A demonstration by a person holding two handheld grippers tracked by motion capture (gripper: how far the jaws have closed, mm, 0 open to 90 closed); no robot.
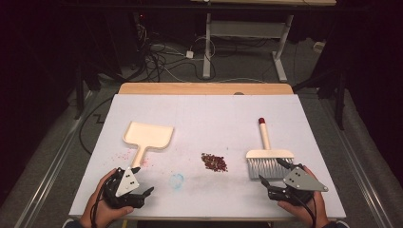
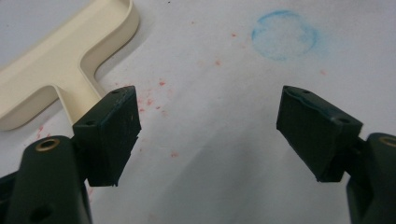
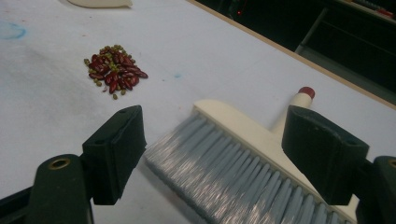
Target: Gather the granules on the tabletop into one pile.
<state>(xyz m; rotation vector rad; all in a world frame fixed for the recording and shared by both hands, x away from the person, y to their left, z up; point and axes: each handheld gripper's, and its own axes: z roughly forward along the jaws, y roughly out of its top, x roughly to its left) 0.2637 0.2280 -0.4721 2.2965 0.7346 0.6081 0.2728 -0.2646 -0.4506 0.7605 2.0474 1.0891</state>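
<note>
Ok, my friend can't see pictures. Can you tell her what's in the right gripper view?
A hand brush with grey bristles lies on a white table, right in front of the open right tool. Farther off sits a small pile of red and green beans, and a blue smudge marks the table.

We saw 3 things lying on the white table. A cream dustpan lay flat at the left, its tray toward the far side and its handle pointing toward the near edge. A small pile of dark red beans and tiny green ones sat near the middle. At the right lay a hand brush, cream handle with a red tip pointing away, grey bristles toward the near edge.
</note>
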